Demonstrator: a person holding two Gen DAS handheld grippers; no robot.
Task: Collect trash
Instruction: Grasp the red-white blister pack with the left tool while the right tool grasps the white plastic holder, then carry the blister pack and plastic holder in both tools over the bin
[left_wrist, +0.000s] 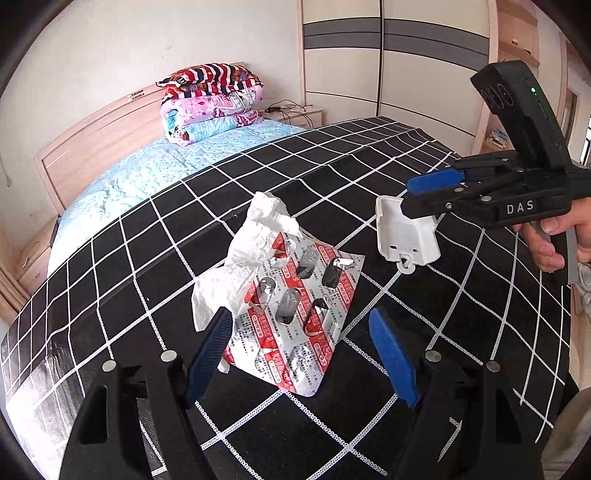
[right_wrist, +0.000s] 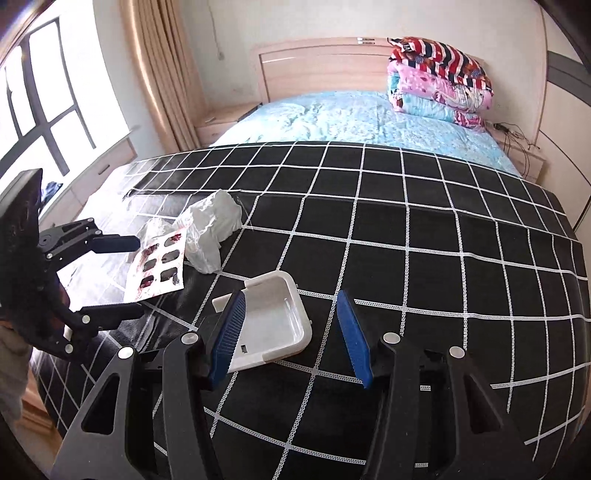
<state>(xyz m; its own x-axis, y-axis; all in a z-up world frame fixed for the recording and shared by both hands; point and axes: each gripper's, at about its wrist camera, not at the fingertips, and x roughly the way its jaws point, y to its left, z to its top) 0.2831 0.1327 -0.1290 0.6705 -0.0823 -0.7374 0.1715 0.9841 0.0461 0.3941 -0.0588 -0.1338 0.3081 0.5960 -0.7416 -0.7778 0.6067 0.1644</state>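
On the black checked cloth (left_wrist: 369, 155), we poise our left gripper (left_wrist: 301, 356), wide open and empty, over the blister pack (left_wrist: 295, 317); our right gripper (right_wrist: 291, 338), half-open and holding nothing, straddles the white tray (right_wrist: 273, 321).

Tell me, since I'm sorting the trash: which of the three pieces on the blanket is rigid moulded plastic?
The white plastic tray, lying open side up by the right gripper. The crumpled tissue is soft, and the blister pack is flat foil.

Bare checked mat (right_wrist: 424, 280) right of the white tray (right_wrist: 273, 321); tissue (right_wrist: 212, 225) crowds left.
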